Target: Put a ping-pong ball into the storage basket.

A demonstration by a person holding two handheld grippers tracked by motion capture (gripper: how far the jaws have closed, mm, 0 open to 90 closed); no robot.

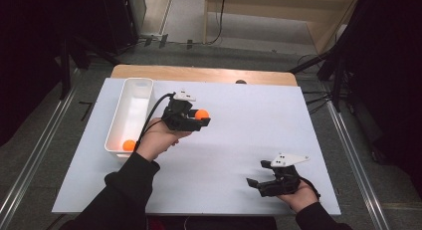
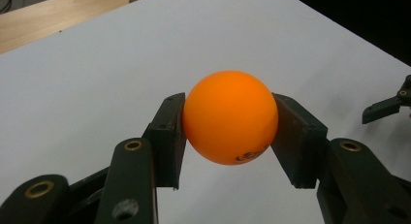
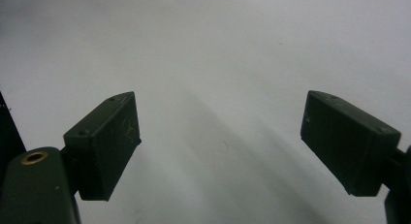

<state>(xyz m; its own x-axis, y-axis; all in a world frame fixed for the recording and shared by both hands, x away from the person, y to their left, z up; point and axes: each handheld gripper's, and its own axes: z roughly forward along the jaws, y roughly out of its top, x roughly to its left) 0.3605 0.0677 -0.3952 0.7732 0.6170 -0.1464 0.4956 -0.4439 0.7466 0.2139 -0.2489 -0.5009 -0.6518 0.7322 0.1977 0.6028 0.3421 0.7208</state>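
**Orange ball held clear of the sheet, bin waiting to the left**

The orange ball (image 2: 230,117) sat squarely between the two black pads (image 2: 167,139) of the left gripper (image 1: 197,119), pinched across its widest part, so that neither pad could slide off the curve. In the high view it hung above the white sheet (image 1: 234,155), just to the right of the white bin (image 1: 130,115) and apart from it. Holding it by the middle with the jaws level probably kept the light ball from popping out while the hand carried it.

A second orange ball (image 1: 129,145) already lay at the near end of the bin, which suggested the bin was where the held one belonged. The bin's long right wall stood between gripper and interior, so the ball would likely need to pass over that rim; the ball inside took up little room.

The right gripper (image 1: 263,182) rested low near the front right of the sheet, its pads (image 3: 104,146) spread wide with nothing between them, well apart from the left hand (image 1: 157,140) and out of its path. The black cable (image 1: 152,115) from the left gripper looped beside the bin and could brush its rim. Beyond the sheet showed the wooden table edge (image 1: 199,73).
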